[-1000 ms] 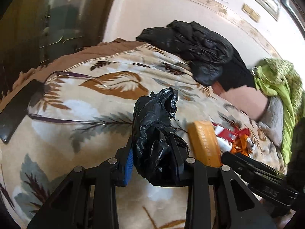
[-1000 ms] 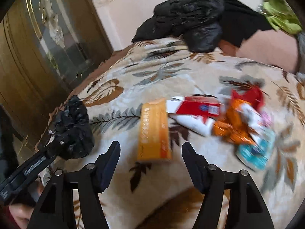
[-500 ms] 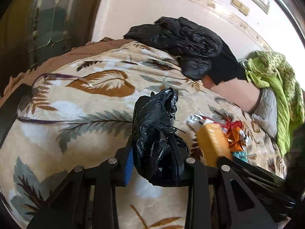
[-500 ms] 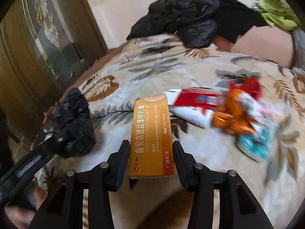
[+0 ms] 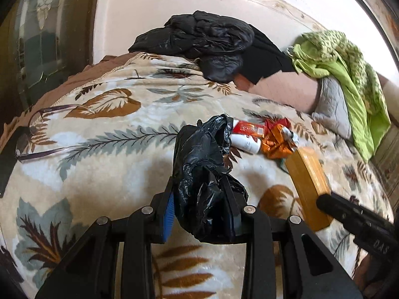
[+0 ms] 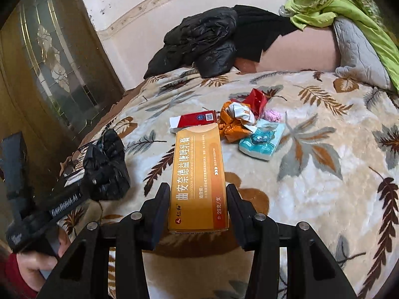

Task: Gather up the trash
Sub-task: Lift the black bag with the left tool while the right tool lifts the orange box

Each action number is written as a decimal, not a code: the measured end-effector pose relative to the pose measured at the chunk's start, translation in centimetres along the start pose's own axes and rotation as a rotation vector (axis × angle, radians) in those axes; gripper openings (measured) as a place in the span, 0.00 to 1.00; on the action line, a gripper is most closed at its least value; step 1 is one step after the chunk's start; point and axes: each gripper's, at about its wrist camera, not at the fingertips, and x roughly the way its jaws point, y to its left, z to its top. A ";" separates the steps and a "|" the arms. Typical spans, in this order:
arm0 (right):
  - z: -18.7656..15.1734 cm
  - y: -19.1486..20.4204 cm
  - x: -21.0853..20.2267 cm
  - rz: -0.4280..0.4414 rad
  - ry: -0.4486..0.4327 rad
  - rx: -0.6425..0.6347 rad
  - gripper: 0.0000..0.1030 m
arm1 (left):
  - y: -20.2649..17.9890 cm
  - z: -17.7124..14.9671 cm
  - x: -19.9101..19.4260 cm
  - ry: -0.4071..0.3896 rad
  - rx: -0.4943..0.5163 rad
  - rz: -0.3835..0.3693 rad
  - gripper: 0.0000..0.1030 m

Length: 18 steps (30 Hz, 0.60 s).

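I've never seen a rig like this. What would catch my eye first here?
Probably the orange carton with Chinese print, clamped in the right gripper above the leaf-patterned blanket. Next, the crumpled black trash bag pinched in the left gripper. Beyond them lies a small heap of bright wrappers.

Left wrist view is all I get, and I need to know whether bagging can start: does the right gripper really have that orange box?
Observer: Yes. The right gripper has just been closing its jaws, and they now clamp the near end of the orange box from both sides.
Operator: Anything hidden behind the orange wrapper?
Observer: A blue tissue pack lies on the blanket right beside it.
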 end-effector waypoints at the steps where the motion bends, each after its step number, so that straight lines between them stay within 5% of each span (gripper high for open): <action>1: 0.0 0.0 0.1 0.001 -0.002 -0.001 0.48 | -0.2 -0.1 -0.2 -0.009 0.014 0.012 0.31; 18: 0.0 0.2 -0.2 -0.023 -0.024 -0.009 0.48 | 0.6 0.1 -0.1 -0.014 -0.022 0.019 0.31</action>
